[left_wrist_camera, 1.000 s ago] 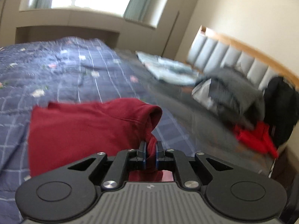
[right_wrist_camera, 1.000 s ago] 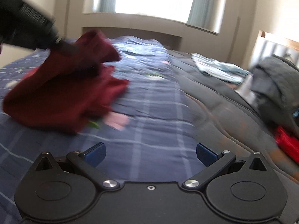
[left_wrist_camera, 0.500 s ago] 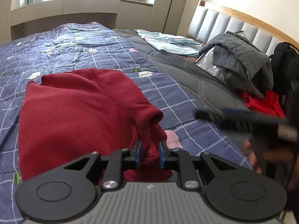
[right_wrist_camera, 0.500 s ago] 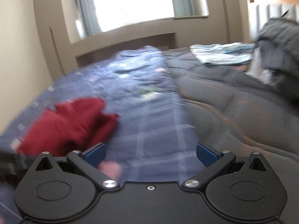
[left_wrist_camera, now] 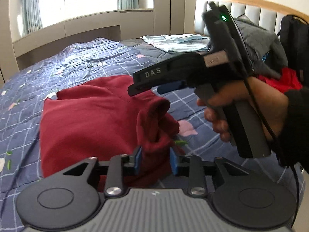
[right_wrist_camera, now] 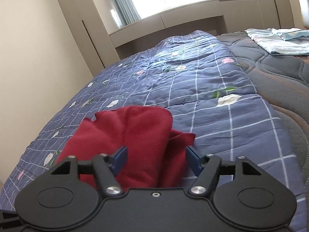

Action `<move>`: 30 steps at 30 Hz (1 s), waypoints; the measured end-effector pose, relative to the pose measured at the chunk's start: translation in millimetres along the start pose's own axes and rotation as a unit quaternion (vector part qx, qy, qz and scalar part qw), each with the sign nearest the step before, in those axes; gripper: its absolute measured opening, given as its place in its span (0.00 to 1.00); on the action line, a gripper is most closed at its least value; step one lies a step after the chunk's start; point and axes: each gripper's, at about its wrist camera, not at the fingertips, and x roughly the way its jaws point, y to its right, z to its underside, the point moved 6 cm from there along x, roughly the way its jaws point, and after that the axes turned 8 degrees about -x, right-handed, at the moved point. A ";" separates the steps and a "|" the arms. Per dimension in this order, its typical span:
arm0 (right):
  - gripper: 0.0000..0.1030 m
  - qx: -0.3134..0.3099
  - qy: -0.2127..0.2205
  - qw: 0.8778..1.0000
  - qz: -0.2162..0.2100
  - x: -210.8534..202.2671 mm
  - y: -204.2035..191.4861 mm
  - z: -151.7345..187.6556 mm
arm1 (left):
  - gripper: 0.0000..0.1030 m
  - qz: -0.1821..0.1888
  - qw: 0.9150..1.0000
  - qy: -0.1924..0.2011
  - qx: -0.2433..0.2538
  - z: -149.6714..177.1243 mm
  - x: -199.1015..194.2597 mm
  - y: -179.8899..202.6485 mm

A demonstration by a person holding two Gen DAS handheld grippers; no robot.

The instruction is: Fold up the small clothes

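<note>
A dark red garment (left_wrist_camera: 92, 119) lies folded on the blue checked quilt (left_wrist_camera: 58, 67). My left gripper (left_wrist_camera: 155, 159) is open, its blue pads either side of a bunched corner of the garment without pinching it. My right gripper (right_wrist_camera: 156, 159) is open, its fingers straddling the near edge of the same red garment (right_wrist_camera: 139, 135). In the left wrist view the right gripper (left_wrist_camera: 154, 85) hovers over the garment's right side, held in a hand.
A folded light blue cloth (left_wrist_camera: 177, 42) lies at the far side of the bed. A grey jacket (left_wrist_camera: 256, 38), a bright red item (left_wrist_camera: 280, 79) and a black bag (left_wrist_camera: 295, 44) are piled by the padded headboard (left_wrist_camera: 251, 13). A wall (right_wrist_camera: 29, 58) runs along the left.
My left gripper has opened and let go of the garment corner. My right gripper has swung in over the garment and narrowed a little around its edge.
</note>
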 end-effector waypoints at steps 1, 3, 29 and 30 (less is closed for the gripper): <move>0.67 0.003 0.000 1.000 -0.001 0.5 -1.1 0.4 | 0.37 -0.001 1.000 0.000 -0.003 1.7 -0.5 0.3; 0.67 0.007 0.000 1.000 -0.006 2.7 -0.8 0.8 | 0.39 -0.007 1.000 0.005 -0.001 5.3 -2.2 0.9; 0.08 0.042 0.036 0.998 0.034 -23.1 8.1 20.0 | 0.16 0.043 0.999 0.003 -0.025 3.0 0.2 -3.3; 0.16 0.035 0.036 0.998 0.038 -23.4 7.3 19.2 | 0.20 0.045 0.998 0.004 -0.036 0.9 -2.3 -6.9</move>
